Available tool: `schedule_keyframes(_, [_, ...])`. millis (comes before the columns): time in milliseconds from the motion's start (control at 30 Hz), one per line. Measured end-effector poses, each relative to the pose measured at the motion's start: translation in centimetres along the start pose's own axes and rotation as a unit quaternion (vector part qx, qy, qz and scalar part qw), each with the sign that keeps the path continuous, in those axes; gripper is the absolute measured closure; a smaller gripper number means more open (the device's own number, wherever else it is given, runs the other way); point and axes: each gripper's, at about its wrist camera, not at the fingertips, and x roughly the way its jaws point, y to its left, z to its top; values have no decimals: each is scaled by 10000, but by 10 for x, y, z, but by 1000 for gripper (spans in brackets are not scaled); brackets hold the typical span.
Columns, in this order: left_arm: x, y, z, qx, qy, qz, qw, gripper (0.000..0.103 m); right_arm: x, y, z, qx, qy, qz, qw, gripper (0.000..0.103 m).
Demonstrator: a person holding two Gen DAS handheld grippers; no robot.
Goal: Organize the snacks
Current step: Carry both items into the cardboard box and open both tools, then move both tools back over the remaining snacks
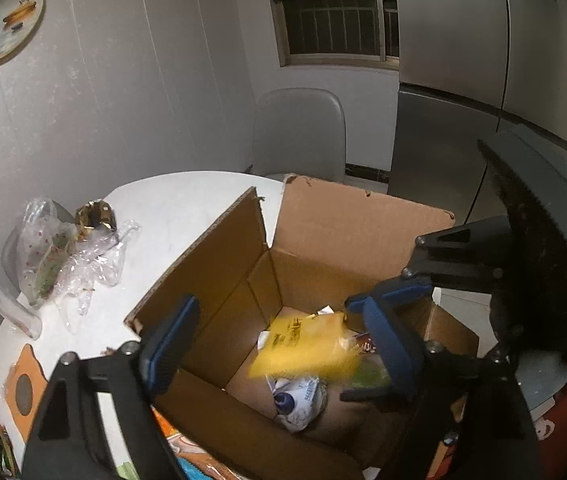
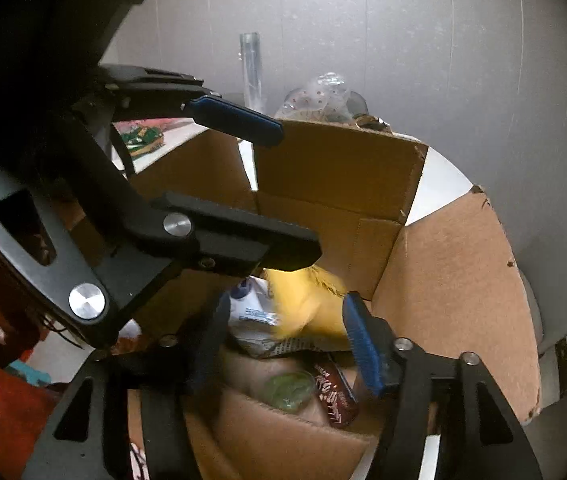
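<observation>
You are hovering two parted grippers, left gripper (image 1: 279,344) and right gripper (image 2: 287,340), over one cardboard box (image 1: 339,220); below them one yellow packet (image 1: 303,344) (blurred) is lying unheld.

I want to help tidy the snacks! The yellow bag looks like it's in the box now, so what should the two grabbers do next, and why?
Probably lift both out of the cardboard box. The yellow bag looks blurred and free inside the box, with the left gripper and right gripper both open above it. More snack packets wait on the table beside the box.
</observation>
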Motion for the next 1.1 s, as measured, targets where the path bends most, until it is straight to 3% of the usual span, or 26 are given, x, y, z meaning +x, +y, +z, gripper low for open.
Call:
schedule_keyframes(433, [-43,2,-10,-138,-362,97,9992,17,-18,14,4,34,-140,-203,9997,28])
schedule_keyframes(500, [-55,2,-13,-145,-448,130,9988,17,-26,17,5,67,-207,-242,9995,20])
schedule_keyframes(633, [-78,1,-21,-158,-611,200,9978,17,-42,27,8,59,-383,-444,9983,15])
schedule_keyframes(733, [-95,4,-32,-198,-716,230,9970,17,-53,37,11,50,-519,-604,9968,3])
schedule_keyframes(967, [-132,17,-63,-449,-897,459,9939,16,-79,76,18,-178,-865,-1166,9892,2])
schedule_keyframes(1100, [-150,29,-87,-638,-989,593,9913,15,-86,104,23,-323,-1061,-1111,9876,0])
